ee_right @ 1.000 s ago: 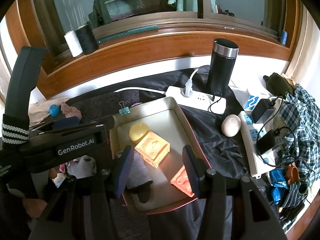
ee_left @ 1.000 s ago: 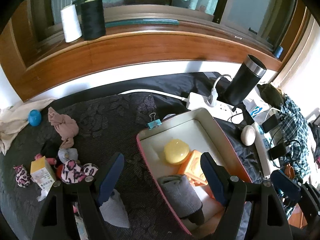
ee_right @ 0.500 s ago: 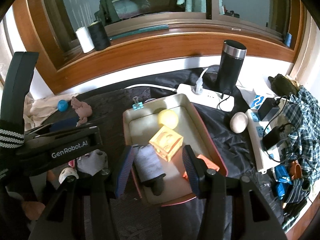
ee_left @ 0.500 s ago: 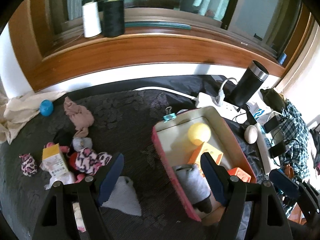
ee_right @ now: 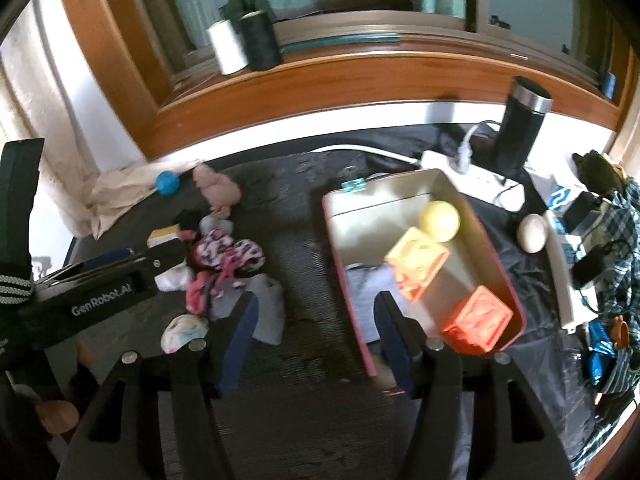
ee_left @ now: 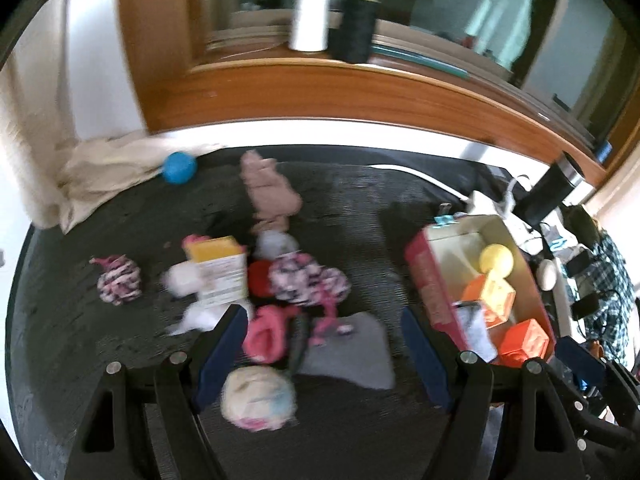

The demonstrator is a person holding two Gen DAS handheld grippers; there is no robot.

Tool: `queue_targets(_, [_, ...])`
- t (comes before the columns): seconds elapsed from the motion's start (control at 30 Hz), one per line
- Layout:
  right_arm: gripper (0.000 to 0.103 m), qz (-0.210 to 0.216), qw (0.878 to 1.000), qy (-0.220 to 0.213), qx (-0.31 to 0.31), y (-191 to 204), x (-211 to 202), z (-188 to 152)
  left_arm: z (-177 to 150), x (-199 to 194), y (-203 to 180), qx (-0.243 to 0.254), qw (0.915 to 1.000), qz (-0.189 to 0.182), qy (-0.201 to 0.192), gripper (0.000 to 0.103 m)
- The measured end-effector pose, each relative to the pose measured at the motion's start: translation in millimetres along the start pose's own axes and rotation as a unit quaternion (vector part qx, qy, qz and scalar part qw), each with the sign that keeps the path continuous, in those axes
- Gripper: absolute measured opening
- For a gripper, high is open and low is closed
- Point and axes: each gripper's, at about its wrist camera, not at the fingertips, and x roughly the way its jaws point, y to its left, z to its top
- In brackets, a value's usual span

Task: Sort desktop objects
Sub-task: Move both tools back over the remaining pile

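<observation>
A red-sided tray [ee_right: 460, 194] [ee_left: 426, 284] on the dark mat holds a yellow ball [ee_right: 439, 221], a yellow block [ee_right: 418, 262], an orange block [ee_right: 478, 318] and a grey sock [ee_right: 366, 284]. A pile of small socks and toys [ee_left: 298, 280] [ee_right: 224, 256] lies left of the tray, with a yellow-white carton [ee_left: 220, 276], a grey cloth [ee_left: 352, 352] and a pale balled sock [ee_left: 258, 398]. My left gripper [ee_left: 320, 352] is open and empty above the pile. My right gripper [ee_right: 316, 336] is open and empty by the tray's left wall.
A blue ball [ee_left: 179, 167], a pink cloth [ee_left: 270, 192] and a cream cloth [ee_left: 104, 176] lie at the mat's back left. A black tumbler [ee_right: 520, 128], power strips with cables [ee_right: 480, 172] and an egg-shaped object [ee_right: 531, 233] sit right of the tray. Thread spools [ee_right: 244, 42] stand on the sill.
Both grippers have swung left, away from the tray. The left one now looks over the sock pile, empty. The grey sock stays in the tray.
</observation>
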Motion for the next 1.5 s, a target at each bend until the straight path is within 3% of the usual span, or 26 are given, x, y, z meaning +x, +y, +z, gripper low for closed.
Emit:
queue_targets(0.3, [0.064,0.008,1.000,0.021,-0.019,46,15,-9,-20,-7,63,-0.031,0.9994,0.012,0.009,0.081])
queue_targets(0.57, [0.069,-0.003,0.999,0.037,-0.016,68,25,-19,-40,5,90,-0.040,0.9984,-0.008,0.038,0.081])
queue_targets(0.8, [0.075,-0.018,0.999,0.048,-0.011,80,33,-26,-61,22,94,-0.019,0.9973,-0.027,0.065,0.081])
queue_targets(1.33, [0.075,-0.043,0.997,0.067,0.009,76,51,-30,-81,74,78,0.035,0.9913,-0.047,0.118,0.081])
queue_targets(1.5, [0.075,-0.043,0.996,0.075,0.018,70,60,-26,-80,87,73,0.038,0.9893,-0.066,0.124,0.087])
